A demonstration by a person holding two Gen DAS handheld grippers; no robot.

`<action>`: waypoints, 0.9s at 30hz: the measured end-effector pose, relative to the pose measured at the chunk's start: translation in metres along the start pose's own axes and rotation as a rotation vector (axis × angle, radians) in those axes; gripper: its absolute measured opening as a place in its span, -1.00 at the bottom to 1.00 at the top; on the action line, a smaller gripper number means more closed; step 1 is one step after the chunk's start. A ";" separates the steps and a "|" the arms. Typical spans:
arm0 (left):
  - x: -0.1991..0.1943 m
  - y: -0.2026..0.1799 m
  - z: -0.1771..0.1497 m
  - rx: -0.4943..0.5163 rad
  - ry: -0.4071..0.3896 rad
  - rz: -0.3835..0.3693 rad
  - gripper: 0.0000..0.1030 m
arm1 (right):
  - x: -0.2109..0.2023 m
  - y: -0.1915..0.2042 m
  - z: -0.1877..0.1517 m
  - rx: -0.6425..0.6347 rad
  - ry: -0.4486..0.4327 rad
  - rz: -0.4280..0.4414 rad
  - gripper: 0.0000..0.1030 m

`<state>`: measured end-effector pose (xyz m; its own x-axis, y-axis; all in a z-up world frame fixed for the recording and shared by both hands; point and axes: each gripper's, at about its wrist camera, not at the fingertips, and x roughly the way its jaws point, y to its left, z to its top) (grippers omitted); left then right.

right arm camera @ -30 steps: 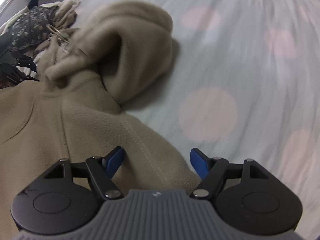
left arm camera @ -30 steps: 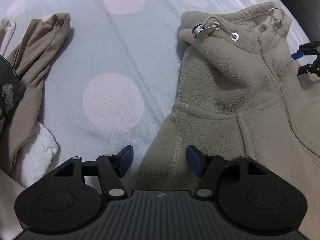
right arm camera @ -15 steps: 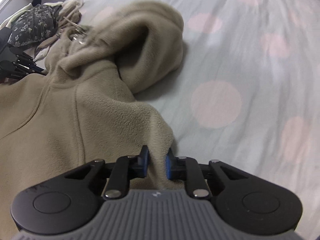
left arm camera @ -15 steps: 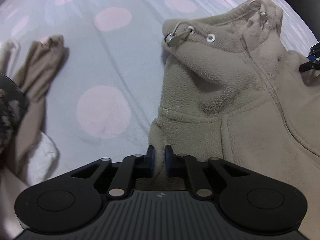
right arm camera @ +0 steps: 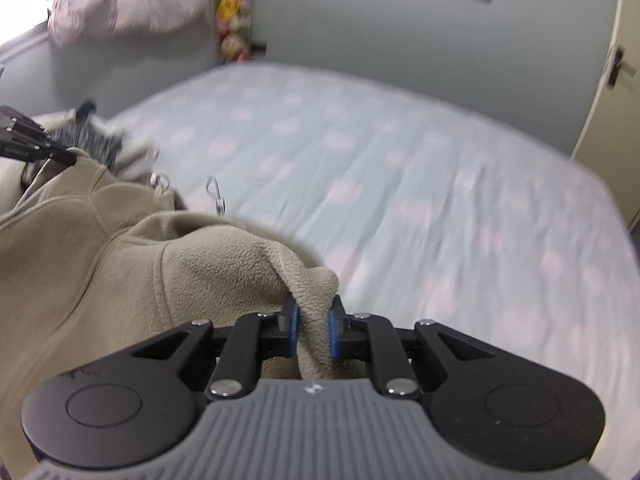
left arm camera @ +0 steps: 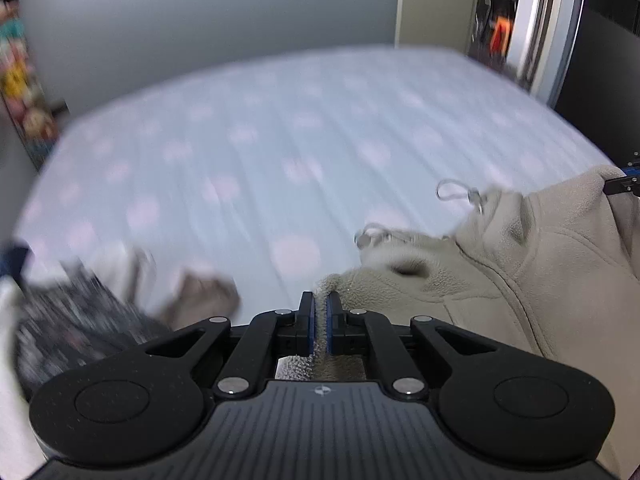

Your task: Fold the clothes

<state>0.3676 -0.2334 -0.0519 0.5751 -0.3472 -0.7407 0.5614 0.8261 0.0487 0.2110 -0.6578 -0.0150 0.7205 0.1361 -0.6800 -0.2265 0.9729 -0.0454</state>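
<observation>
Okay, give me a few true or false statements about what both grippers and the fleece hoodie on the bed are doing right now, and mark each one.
1. The left gripper is shut on the beige fleece hoodie. True.
2. The right gripper is open and empty. False: its fingers pinch a fold of the hoodie.
3. The bedsheet is pale blue with pink dots. True.
4. The hoodie's drawstrings are tucked out of sight. False: their loops show near the collar.
5. Other clothes lie left of the hoodie. True.

Left claw (left arm camera: 319, 322) was clamped on edge of beige fleece hoodie (left arm camera: 520, 272), lifted above the bed (left arm camera: 280, 140). Blurred clothes pile (left arm camera: 80, 312) lay at left, w/ drawstring loops (left arm camera: 456, 192) dangling.
</observation>
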 end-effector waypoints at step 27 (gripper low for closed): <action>0.040 -0.001 0.233 0.090 -0.352 0.283 -0.93 | 0.062 -0.119 0.208 -0.033 -0.237 -0.373 -0.68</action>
<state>0.5284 -0.3519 0.0750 0.8717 -0.2563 -0.4176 0.3938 0.8737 0.2856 0.4191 -0.7265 0.1007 0.8862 -0.1809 -0.4264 0.0595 0.9574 -0.2824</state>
